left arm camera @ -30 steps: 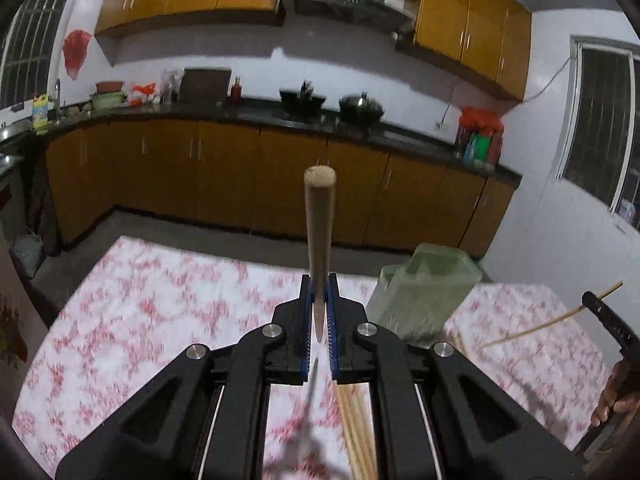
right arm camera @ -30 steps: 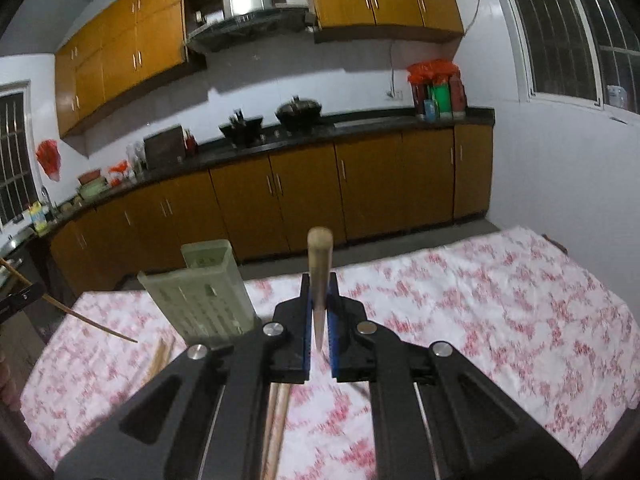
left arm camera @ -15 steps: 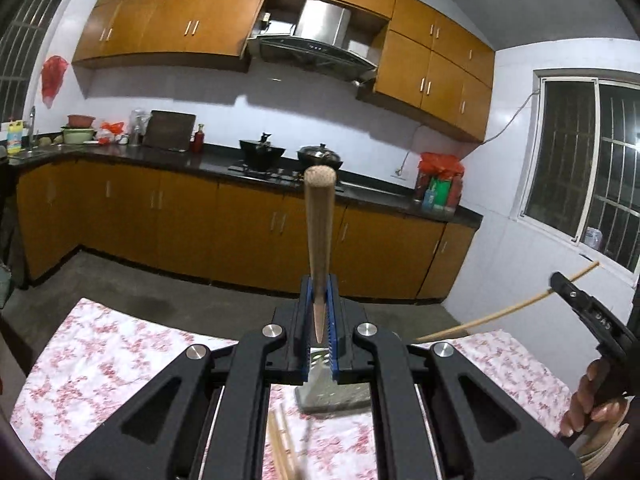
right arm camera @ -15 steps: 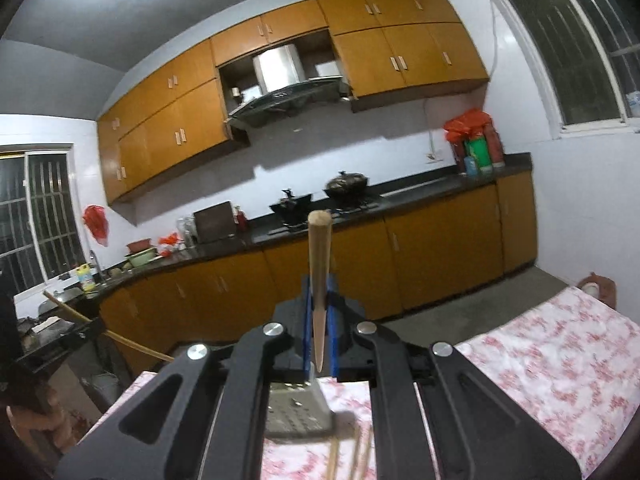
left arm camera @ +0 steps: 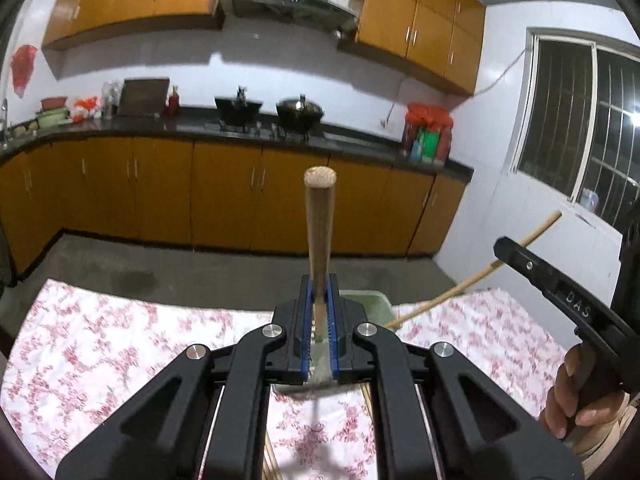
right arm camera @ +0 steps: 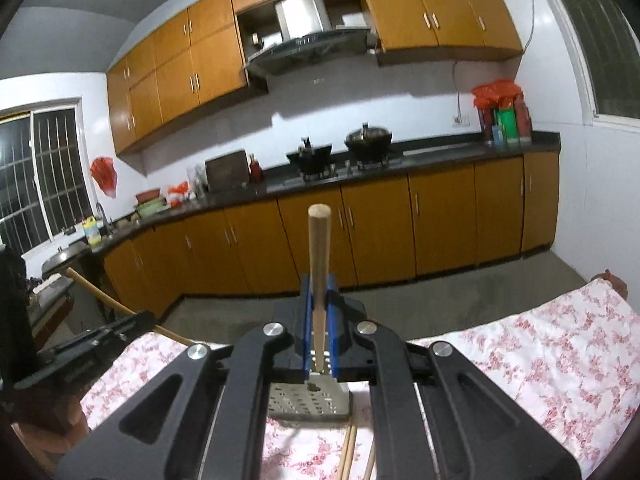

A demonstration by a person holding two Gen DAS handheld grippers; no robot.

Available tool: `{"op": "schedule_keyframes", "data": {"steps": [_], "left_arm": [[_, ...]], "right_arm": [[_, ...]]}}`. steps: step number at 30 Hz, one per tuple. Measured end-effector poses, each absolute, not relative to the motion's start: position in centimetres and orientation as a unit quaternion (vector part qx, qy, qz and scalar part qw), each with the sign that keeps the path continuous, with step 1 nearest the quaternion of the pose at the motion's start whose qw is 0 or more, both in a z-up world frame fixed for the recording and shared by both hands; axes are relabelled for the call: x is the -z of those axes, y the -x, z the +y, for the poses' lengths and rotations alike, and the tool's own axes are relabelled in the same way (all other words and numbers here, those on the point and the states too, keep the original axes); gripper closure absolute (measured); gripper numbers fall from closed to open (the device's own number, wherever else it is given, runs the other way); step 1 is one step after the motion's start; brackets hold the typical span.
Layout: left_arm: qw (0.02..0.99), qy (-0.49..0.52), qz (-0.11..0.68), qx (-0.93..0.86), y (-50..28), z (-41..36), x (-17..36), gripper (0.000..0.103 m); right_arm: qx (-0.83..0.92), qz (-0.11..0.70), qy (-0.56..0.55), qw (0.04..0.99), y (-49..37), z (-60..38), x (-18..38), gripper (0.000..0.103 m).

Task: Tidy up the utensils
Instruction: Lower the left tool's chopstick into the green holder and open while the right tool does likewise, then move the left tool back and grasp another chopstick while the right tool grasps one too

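Note:
My left gripper (left arm camera: pixel 319 304) is shut on a wooden-handled utensil (left arm camera: pixel 319 224) that sticks straight up between the blue pads. My right gripper (right arm camera: pixel 319 312) is shut on a similar wooden utensil (right arm camera: pixel 319 256), also upright. A pale green perforated utensil holder (left arm camera: pixel 370 304) stands on the floral tablecloth just beyond the left gripper; in the right wrist view the holder (right arm camera: pixel 310 400) shows below the jaws. The right gripper (left arm camera: pixel 560 292) and its wooden handle (left arm camera: pixel 472 280) appear at the right of the left wrist view. Loose chopsticks (right arm camera: pixel 348 452) lie on the cloth.
The table wears a white cloth with red flowers (left arm camera: pixel 100 344). Beyond it is bare concrete floor (left arm camera: pixel 200 264), then orange cabinets (left arm camera: pixel 224 196) under a dark counter with a stove and pots (left arm camera: pixel 300 114). A barred window (left arm camera: pixel 580 128) is at the right.
Both wrist views first tilted up toward the kitchen, then down a little. The green holder now sits right under both grippers. Both utensils stay gripped.

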State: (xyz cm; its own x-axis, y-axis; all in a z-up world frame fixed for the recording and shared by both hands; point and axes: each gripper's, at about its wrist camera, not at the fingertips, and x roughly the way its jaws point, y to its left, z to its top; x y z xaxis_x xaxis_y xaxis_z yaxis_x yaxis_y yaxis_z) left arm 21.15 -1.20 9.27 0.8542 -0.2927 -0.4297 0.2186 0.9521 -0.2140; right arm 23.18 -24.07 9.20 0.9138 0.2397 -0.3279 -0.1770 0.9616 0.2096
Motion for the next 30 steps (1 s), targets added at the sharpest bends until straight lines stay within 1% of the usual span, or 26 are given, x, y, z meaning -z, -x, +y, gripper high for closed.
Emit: {"op": "schedule_keyframes", "data": {"steps": [2,4,6,8,10,12,19,22,25,30], "left_arm": [[0.955,0.088,0.250,0.133,-21.8,-1.1,-8.6,0.096],[0.952,0.099,0.257,0.132,-21.9,-0.7,-8.2,0.095],[0.951,0.103,0.258,0.132,-21.8,-0.5,-8.2,0.094],[0.952,0.106,0.254,0.130,-21.7,-0.3,-8.4,0.089],[0.955,0.111,0.246,0.128,-21.3,0.0,-8.8,0.076],[0.957,0.115,0.236,0.127,-20.9,0.2,-9.1,0.071],[0.963,0.132,0.201,0.121,-19.4,1.0,-10.5,0.069],[0.966,0.141,0.187,0.113,-18.3,1.8,-10.9,0.068],[0.969,0.149,0.173,0.097,-16.8,3.1,-10.6,0.068],[0.961,0.190,0.186,0.073,-15.3,5.3,-8.1,0.068]], "right_arm": [[-0.105,0.185,-0.086,0.973,-23.4,-23.6,-8.7,0.093],[-0.106,0.186,-0.084,0.973,-23.3,-23.4,-8.5,0.087],[-0.103,0.179,-0.082,0.975,-22.8,-23.4,-8.6,0.076],[-0.100,0.172,-0.082,0.977,-22.2,-23.7,-8.9,0.074],[-0.097,0.166,-0.086,0.977,-21.6,-24.0,-9.3,0.071],[-0.093,0.159,-0.092,0.979,-20.9,-24.5,-9.7,0.066],[-0.057,0.159,-0.103,0.980,-18.3,-27.3,-9.5,0.059],[-0.031,0.185,-0.108,0.976,-17.8,-28.8,-8.2,0.059],[-0.014,0.227,-0.103,0.968,-18.0,-29.6,-5.8,0.059],[-0.029,0.334,-0.101,0.937,-18.9,-28.7,0.8,0.059]]}}
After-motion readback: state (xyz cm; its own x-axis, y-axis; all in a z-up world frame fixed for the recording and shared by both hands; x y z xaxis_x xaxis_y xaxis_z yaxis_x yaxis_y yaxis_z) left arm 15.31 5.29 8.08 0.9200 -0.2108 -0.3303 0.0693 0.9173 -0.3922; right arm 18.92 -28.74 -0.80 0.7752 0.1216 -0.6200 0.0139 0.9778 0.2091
